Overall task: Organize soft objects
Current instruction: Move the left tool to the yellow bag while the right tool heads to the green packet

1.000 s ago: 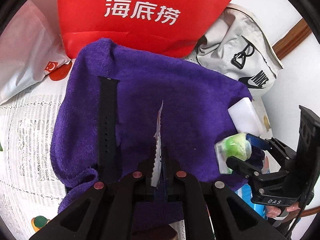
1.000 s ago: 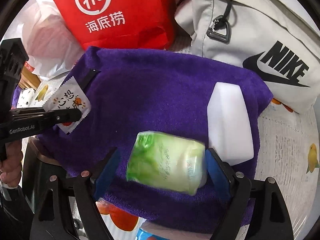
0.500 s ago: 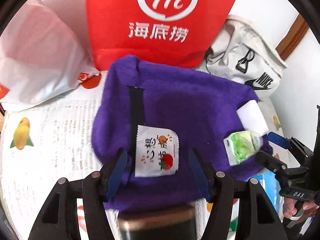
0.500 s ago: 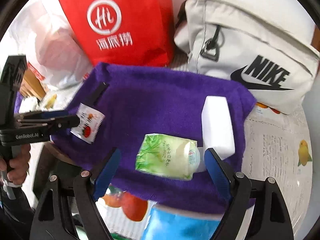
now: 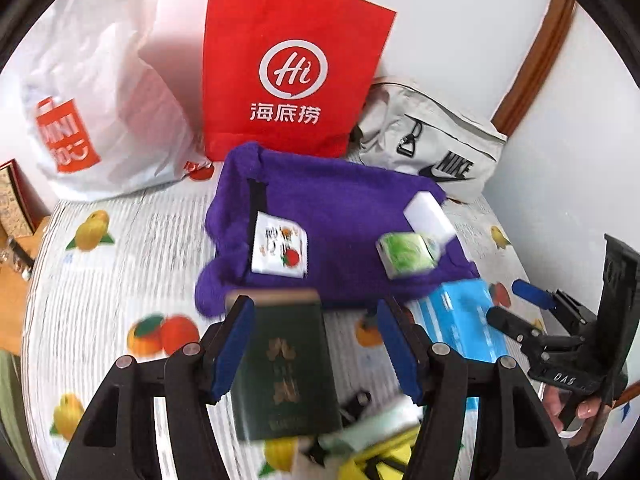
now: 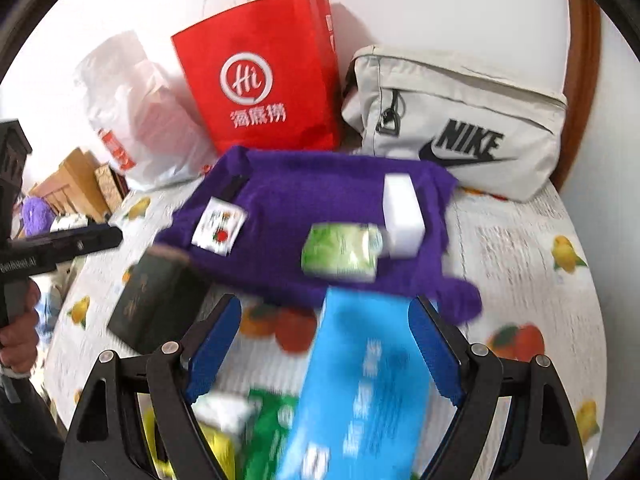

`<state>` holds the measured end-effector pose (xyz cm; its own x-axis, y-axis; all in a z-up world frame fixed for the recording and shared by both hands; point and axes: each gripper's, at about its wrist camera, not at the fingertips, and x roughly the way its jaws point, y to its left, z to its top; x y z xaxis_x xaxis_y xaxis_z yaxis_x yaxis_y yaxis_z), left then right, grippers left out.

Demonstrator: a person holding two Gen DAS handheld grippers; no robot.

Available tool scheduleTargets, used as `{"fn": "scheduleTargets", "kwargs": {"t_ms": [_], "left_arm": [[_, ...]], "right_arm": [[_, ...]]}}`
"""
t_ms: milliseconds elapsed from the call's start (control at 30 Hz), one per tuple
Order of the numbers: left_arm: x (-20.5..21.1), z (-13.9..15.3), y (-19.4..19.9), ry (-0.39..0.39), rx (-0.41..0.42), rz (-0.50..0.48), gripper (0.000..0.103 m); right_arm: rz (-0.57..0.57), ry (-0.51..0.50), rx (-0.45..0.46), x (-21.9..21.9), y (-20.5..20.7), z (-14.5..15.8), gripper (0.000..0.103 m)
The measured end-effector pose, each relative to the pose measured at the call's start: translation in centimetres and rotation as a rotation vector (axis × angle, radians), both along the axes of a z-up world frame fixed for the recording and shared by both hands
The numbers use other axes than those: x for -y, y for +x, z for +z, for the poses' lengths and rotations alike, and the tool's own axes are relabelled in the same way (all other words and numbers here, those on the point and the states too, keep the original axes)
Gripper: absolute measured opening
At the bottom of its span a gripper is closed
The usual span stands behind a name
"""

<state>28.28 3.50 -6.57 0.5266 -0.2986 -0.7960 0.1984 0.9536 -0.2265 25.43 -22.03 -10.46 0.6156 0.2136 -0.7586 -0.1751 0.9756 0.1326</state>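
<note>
- Your left gripper [image 5: 316, 344] is standing open with nothing pressed between its blue pads; the dark green booklet [image 5: 282, 368] is lying on the table beneath the gap. Its jaws have just been opening, and the white sachet [image 5: 280, 250] is lying free on the towel.
- Your right gripper [image 6: 324, 344] is also gaping wide, gripping nothing, with the blue pack [image 6: 360, 384] lying below it.
- You are working over a fruit-print tablecloth [image 5: 100, 288]; its left stretch is offering the most open room, while the near edge is crowding with blurred green and yellow packets.
- You are looking at a purple towel [image 5: 340, 208] spreading across the middle, its far edge touching the red paper bag [image 5: 288, 68] and lying close to the grey Nike pouch [image 6: 460, 120].
- You are seeing the white plastic bag [image 5: 104, 120] closing off the far left corner.
- You are finding the white sponge block [image 6: 402, 212] sitting near the towel's right edge, with the green tissue pack [image 6: 344, 252] touching it.
- You are seeing the sachet overlapping a black strap [image 5: 256, 196] near the towel's left edge.
</note>
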Motion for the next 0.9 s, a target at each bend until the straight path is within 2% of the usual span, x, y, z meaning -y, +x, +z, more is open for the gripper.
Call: {"fn": "scheduleTargets", "kwargs": {"t_ms": [200,333,500,833,900], "left_arm": [[0.4,-0.5,-5.1,0.004,-0.003,0.0,0.061],[0.9,-1.9,-8.1,-0.004,-0.023,0.003,0.062],[1.7,-4.4,-11.1,0.013,-0.038,-0.01,0.062],[3.7,-10.0,-13.4,0.071,-0.074,-0.033,0.061],[3.7,-10.9,-13.2,0.07,-0.084,-0.024,0.057]], "right_arm": [[0.014,-0.032,-0.025,0.6,-5.5,-1.0,0.085],[-0.018,0.014,-0.067,1.6,-8.7,-2.0,0.085],[-0.027,0.018,-0.067,1.8,-12.6,-3.4,0.085],[-0.029,0.032,-0.074,1.7,-17.0,-6.2,0.085],[-0.031,0.022,-0.077,1.6,-17.6,-6.5,0.085]]}}
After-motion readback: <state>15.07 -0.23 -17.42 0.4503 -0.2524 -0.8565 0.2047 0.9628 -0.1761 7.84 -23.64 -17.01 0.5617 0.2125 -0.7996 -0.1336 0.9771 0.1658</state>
